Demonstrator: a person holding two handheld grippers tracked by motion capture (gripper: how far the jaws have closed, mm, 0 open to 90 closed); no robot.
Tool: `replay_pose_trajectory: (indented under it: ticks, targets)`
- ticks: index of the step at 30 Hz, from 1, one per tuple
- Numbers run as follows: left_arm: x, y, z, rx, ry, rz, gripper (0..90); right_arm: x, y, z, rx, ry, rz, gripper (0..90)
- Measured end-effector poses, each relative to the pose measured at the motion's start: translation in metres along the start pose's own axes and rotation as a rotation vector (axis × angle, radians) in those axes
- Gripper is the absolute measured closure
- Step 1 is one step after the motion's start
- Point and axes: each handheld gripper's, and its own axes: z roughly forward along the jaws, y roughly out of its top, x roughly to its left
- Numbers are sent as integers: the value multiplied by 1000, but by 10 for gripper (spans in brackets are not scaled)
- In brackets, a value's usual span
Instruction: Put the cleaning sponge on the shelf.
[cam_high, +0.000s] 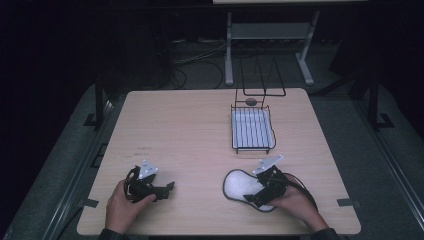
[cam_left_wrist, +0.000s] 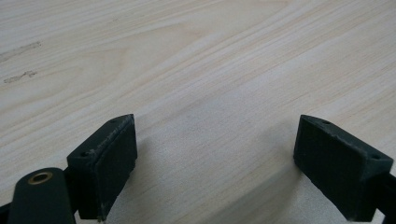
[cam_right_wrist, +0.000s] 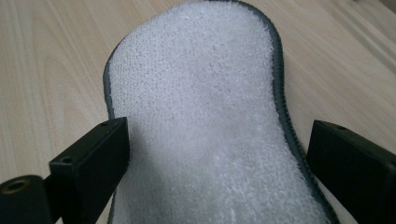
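Observation:
A white fleecy insole (cam_high: 240, 187) with a dark grey rim lies flat on the wooden table near its front edge. My right gripper (cam_high: 256, 199) sits low over its near end, open. In the right gripper view the insole (cam_right_wrist: 201, 116) runs away between the two black jaws, which stand on either side of it without pressing it. My left gripper (cam_high: 169, 189) rests at the front left of the table, held in a hand. In the left gripper view its jaws stand wide apart over bare wood, so the left gripper (cam_left_wrist: 215, 163) is open with nothing in it.
A black wire rack (cam_high: 253, 129) with a white ribbed tray stands at the back right of the table (cam_high: 190, 125). A dark round spot (cam_high: 251, 101) lies just behind it. A metal-legged stand (cam_high: 270, 45) and cables are on the floor beyond.

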Motion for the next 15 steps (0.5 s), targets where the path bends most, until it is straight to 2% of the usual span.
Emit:
replay_pose_trajectory:
  ticks: [4, 5, 6, 7, 15]
  targets:
    - [0, 0, 0, 0, 0, 0, 127, 0, 0, 1, 0, 3, -4, 74]
    - [0, 0, 0, -1, 0, 0, 127, 0, 0, 1, 1, 8, -6, 117]
    - [0, 0, 0, 0, 0, -1, 127, 0, 0, 0, -1, 27, -11, 132]
    - [0, 0, 0, -1, 0, 0, 127, 0, 0, -1, 1, 21, -17, 134]
    - [0, 0, 0, -1, 0, -1, 127, 0, -1, -2, -4, 33, -2, 172]
